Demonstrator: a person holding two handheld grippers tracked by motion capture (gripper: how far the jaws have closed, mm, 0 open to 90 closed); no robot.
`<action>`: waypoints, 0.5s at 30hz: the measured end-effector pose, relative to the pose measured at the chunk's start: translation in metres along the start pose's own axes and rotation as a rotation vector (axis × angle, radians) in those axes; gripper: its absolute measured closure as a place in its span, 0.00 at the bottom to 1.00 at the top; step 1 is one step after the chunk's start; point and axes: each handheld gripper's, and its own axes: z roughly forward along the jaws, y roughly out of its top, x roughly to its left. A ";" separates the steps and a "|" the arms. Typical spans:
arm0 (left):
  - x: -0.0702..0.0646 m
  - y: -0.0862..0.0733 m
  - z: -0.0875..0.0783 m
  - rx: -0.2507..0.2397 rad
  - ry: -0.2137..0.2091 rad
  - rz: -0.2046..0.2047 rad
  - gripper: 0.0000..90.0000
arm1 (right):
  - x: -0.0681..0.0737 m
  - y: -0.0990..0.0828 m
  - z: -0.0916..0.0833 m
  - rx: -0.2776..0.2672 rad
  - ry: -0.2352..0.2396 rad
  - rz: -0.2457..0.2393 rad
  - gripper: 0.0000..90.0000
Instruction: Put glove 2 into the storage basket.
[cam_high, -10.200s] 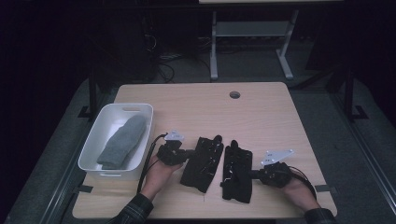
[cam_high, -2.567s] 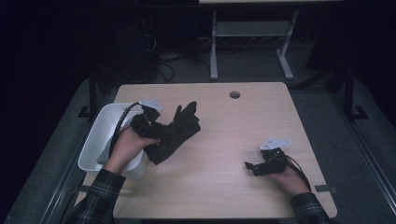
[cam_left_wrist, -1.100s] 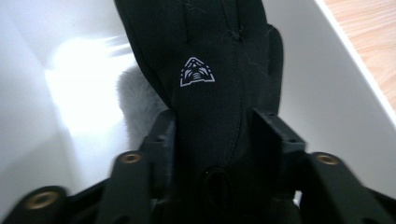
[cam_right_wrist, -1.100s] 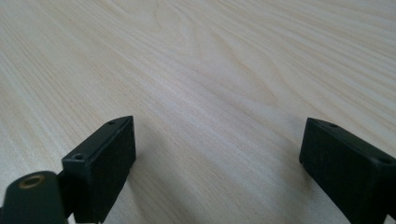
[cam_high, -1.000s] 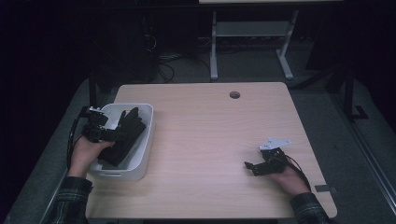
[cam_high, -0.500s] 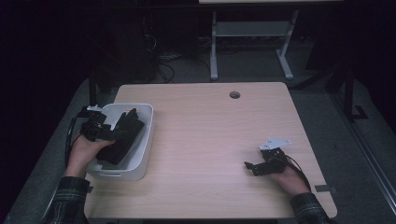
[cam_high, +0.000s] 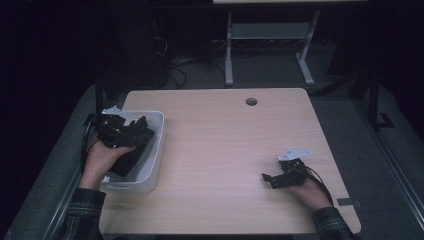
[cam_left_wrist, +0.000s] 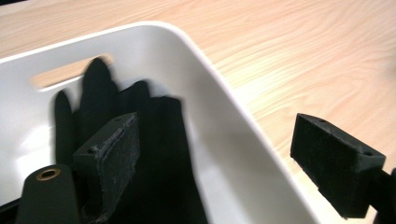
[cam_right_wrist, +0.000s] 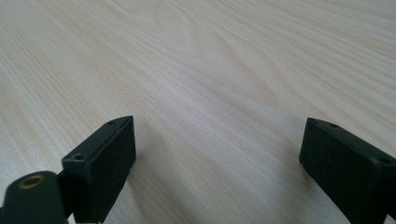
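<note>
A pair of black gloves (cam_left_wrist: 154, 140) lies inside the white bin (cam_left_wrist: 210, 79), fingers pointing toward its far handle slot. My left gripper (cam_left_wrist: 222, 163) hovers over the bin's rim, open, with one jaw above the gloves and the other over the table outside the wall. In the high view the left gripper (cam_high: 122, 132) sits over the bin (cam_high: 155, 165) at the table's left edge, with the gloves (cam_high: 127, 161) dark below the hand. My right gripper (cam_high: 272, 177) rests on the table at the right front, open and holding nothing, and in its own view the right gripper (cam_right_wrist: 219, 172) frames only wood.
The light wooden table (cam_high: 225, 150) has a round cable hole (cam_high: 251, 101) near its far edge. A white desk frame (cam_high: 265, 45) stands on the dark floor behind. The bin sits close to the table's left edge.
My left gripper carried the gloves left into the bin and let go; its jaws now stand open above them. The right gripper has not moved.
</note>
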 end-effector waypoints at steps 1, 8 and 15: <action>-0.004 0.002 0.001 -0.006 -0.013 0.002 0.17 | 0.000 0.000 0.000 0.000 0.000 -0.002 0.12; -0.039 0.011 0.013 -0.029 -0.097 0.062 0.17 | 0.000 0.000 0.000 0.000 -0.001 0.000 0.12; -0.078 0.011 0.034 -0.027 -0.182 0.126 0.17 | 0.000 0.000 0.000 0.000 -0.001 0.000 0.12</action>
